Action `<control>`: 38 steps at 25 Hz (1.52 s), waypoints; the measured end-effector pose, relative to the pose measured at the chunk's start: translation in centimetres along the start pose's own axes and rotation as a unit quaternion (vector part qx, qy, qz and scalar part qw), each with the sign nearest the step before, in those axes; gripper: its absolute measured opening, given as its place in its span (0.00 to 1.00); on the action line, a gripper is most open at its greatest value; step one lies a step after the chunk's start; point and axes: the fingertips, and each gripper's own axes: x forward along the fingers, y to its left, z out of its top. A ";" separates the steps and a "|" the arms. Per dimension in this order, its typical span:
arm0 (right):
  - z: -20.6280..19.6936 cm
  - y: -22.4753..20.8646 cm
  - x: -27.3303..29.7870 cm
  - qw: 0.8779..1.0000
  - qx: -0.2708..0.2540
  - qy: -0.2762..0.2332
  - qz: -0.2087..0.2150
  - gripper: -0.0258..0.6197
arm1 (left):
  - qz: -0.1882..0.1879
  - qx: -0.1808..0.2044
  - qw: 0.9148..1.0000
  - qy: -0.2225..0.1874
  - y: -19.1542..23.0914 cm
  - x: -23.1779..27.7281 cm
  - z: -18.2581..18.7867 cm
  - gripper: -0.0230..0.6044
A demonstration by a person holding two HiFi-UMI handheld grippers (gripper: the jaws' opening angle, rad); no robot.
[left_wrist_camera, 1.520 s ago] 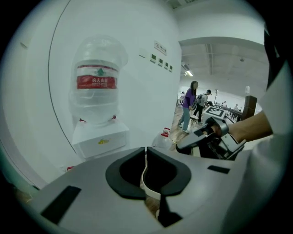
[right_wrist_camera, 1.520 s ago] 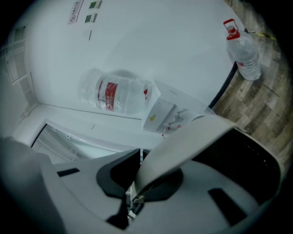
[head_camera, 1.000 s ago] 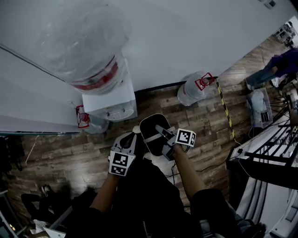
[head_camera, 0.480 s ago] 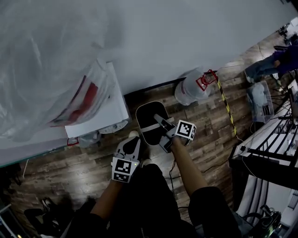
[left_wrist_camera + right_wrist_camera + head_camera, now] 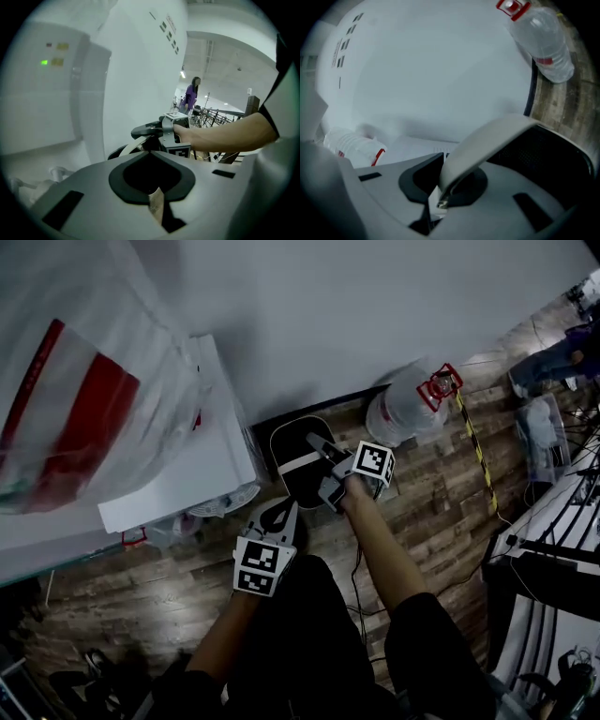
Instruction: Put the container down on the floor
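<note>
The container (image 5: 292, 486) is a black oval bin with a grey handle band (image 5: 298, 465) across its mouth, held over the wooden floor close to the white wall. My right gripper (image 5: 323, 460) is shut on that handle. In the right gripper view the grey handle (image 5: 487, 145) runs out from between the jaws (image 5: 440, 199), with the bin's dark inside (image 5: 548, 164) beside it. My left gripper (image 5: 277, 519) sits just below the bin, shut with nothing in it. Seen from the left gripper (image 5: 157, 206), the right gripper (image 5: 159, 131) and the handle (image 5: 126, 149) lie ahead.
A white water dispenser (image 5: 202, 465) with a big bottle (image 5: 75, 381) on top stands at the left. One water bottle with a red cap (image 5: 408, 409) lies on the floor by the wall, another (image 5: 150, 531) by the dispenser. Yellow-black tape (image 5: 478, 456) and metal racks (image 5: 562, 549) are at the right.
The head view has swung, so the dispenser bottle now fills the upper left. The bin and right gripper sit nearer the wall. The left gripper stays just below the bin.
</note>
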 end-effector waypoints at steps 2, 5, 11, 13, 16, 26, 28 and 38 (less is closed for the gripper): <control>0.3 -2.1 0.9 1.000 0.011 -0.006 0.009 0.09 | 0.004 0.001 1.000 -0.001 0.8 1.4 -1.1 0.07; 0.7 -4.8 2.6 1.000 0.010 -0.010 0.014 0.08 | 0.000 0.024 1.000 -0.010 2.0 3.5 -2.2 0.07; 2.0 -9.6 5.8 0.999 0.031 -0.018 0.029 0.08 | -0.014 0.080 0.997 -0.006 3.5 6.6 -4.0 0.07; 2.2 -11.1 6.5 0.999 0.033 -0.023 0.036 0.08 | -0.017 0.095 0.995 -0.008 3.6 7.2 -4.8 0.07; 2.3 -13.5 7.8 0.998 0.028 -0.023 0.041 0.09 | -0.031 0.121 0.992 0.009 3.7 8.0 -6.7 0.07; 1.4 -21.7 14.4 1.000 0.022 0.007 0.020 0.09 | -0.075 0.127 0.989 -0.018 5.0 9.1 -10.1 0.07; 0.8 -23.1 15.6 1.000 0.020 0.017 0.013 0.09 | -0.078 0.119 0.990 -0.025 5.3 9.0 -10.5 0.07; 1.1 -27.2 18.4 0.999 0.031 0.015 0.011 0.09 | -0.071 0.113 0.991 -0.030 6.6 8.5 -11.6 0.07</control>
